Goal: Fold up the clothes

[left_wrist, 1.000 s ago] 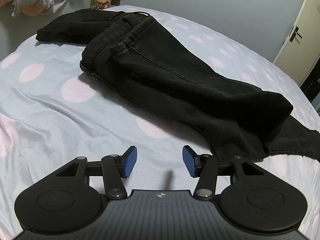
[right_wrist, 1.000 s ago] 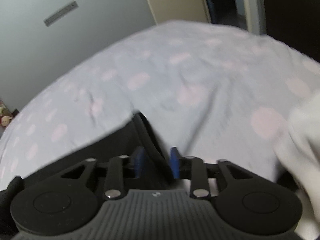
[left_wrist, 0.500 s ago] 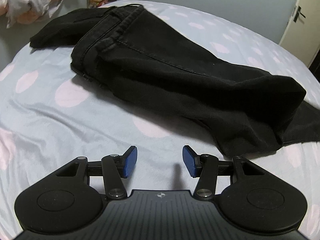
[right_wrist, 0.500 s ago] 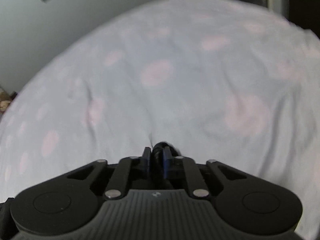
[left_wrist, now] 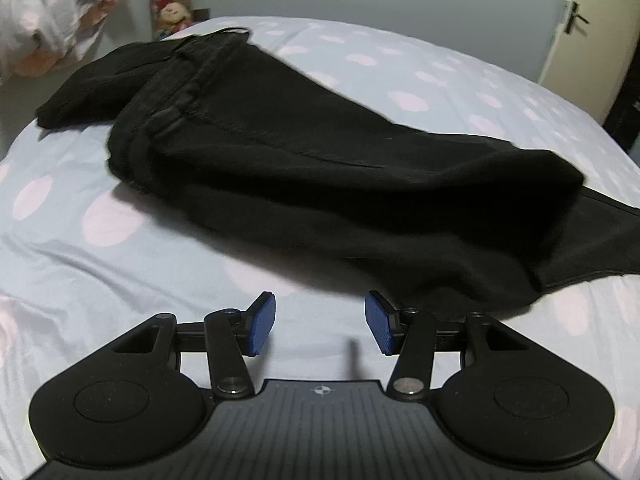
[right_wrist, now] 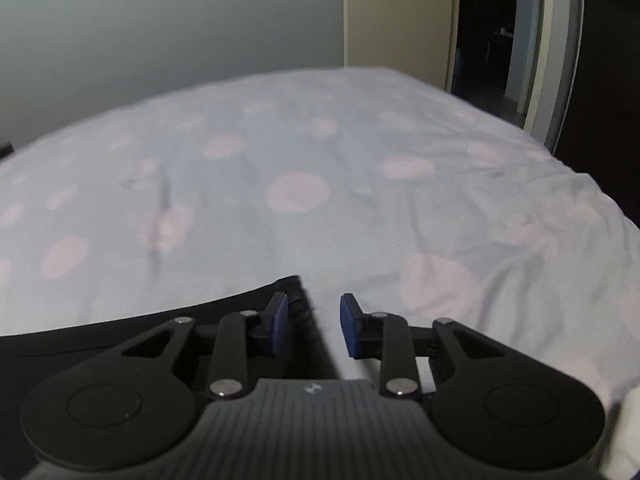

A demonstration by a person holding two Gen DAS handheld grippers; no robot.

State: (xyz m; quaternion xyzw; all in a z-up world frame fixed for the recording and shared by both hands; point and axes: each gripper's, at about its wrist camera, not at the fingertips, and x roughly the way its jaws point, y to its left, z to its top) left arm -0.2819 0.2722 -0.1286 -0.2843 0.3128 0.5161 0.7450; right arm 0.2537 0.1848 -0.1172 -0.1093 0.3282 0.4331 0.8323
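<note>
One pair of black trousers (left_wrist: 320,168) lay half-folded on the spotted bed (left_wrist: 100,264). Left claw (left_wrist: 320,322) hovered released beside the near edge; right claw (right_wrist: 313,326) gaped empty at the hem (right_wrist: 294,294). Risk: loose layers sliding, fold skewing.

Black trousers (left_wrist: 320,168) folded lengthwise, lying diagonally on bedsheet, waistband at far left; hem possibly untucked.
</note>
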